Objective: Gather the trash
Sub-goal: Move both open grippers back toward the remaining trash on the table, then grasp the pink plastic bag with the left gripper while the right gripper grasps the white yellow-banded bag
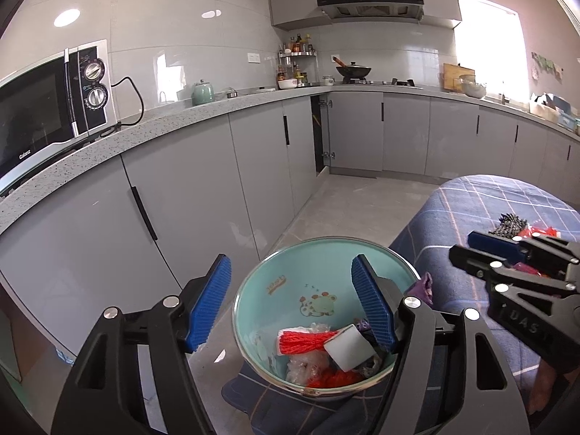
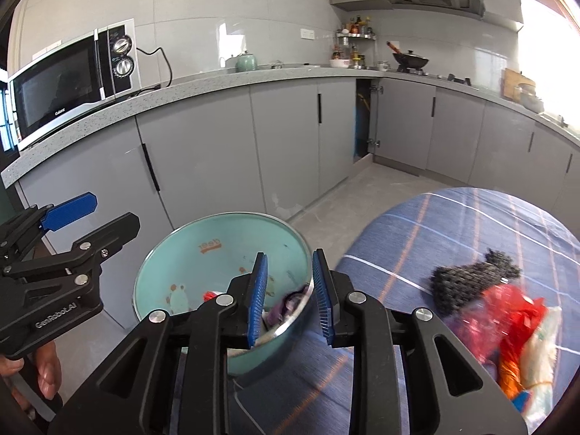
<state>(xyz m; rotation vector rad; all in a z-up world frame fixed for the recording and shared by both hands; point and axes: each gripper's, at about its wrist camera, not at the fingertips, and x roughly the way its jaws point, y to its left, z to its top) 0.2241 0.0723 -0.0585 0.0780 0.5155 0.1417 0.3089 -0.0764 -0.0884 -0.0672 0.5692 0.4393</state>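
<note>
teal bowl [image 1: 290,290] sits at the edge of the cloth-covered desk [image 1: 482,210], serving as the bin, probably set at the near edge so both tools can reach it; already in it: red string bundle [image 1: 308,340], white block [image 1: 349,351], crinkled clear plastic [image 1: 304,362], a purple scrap [image 2: 290,304] near the rim; more trash lies uncollected on the checked cloth, well apart from the bowl: a black mesh piece [image 2: 467,282], red wrapper [image 2: 507,308] and a pale bag [image 2: 543,340] touching in one heap; task looks partly done, with that heap left to fetch; left tool [image 1: 290,304] has its blue pads wide apart, holding nothing, straddling the bowl from above, one pad over the rim as if to steady or just having let go, cannot tell which; right tool [image 2: 290,297] has pads apart with a narrower gap, nothing between them, hovering over the bowl's near rim above the purple scrap; microwave [image 1: 54,108] and grey cabinets [image 1: 253,152] behind, not involved.
</note>
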